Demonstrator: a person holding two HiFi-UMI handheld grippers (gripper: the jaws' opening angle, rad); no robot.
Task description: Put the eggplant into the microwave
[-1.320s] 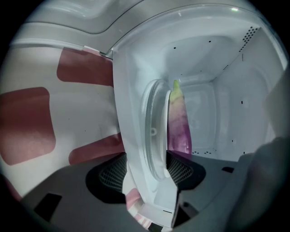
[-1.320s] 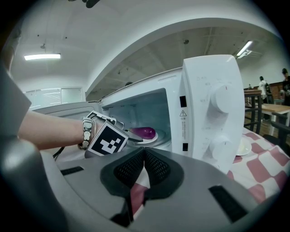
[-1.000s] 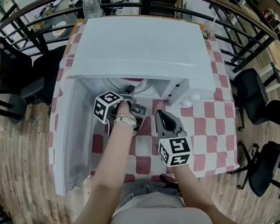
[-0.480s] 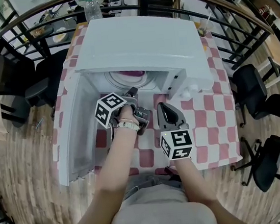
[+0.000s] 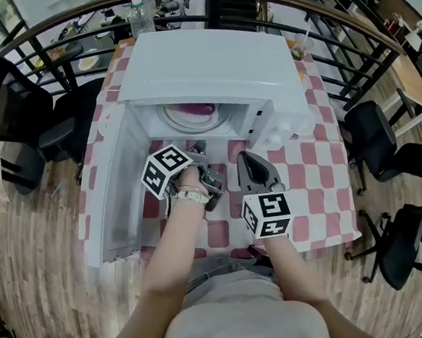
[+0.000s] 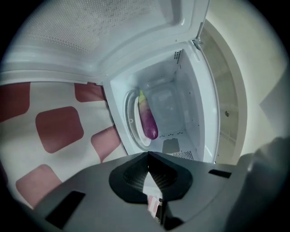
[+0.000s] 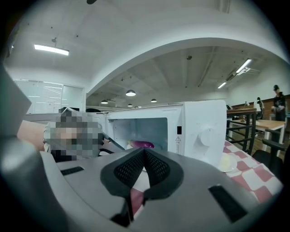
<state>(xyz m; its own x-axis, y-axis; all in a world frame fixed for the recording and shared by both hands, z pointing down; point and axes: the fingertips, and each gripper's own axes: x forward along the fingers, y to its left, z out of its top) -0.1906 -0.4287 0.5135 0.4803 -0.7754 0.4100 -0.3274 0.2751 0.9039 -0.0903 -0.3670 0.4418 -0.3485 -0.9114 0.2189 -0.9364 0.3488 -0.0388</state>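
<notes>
Checkered tablecloth (image 5: 302, 185), microwave (image 5: 208, 61) door (image 5: 105, 189) open, eggplant (image 6: 148, 121) lying inside. Left gripper (image 6: 148, 156) backed out, jaws just closed on nothing; right gripper (image 7: 144, 152) jaws together, empty. Placement looks done.

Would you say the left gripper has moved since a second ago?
Yes: the left gripper drew back from the microwave opening, jaws just closed empty.

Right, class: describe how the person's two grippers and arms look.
Left tongs and right tongs: grey bodies with black mesh-textured pads. Each bears a white cube with black square markers. The forearms are unsleeved, and a pale bracelet circles the left wrist.
</notes>
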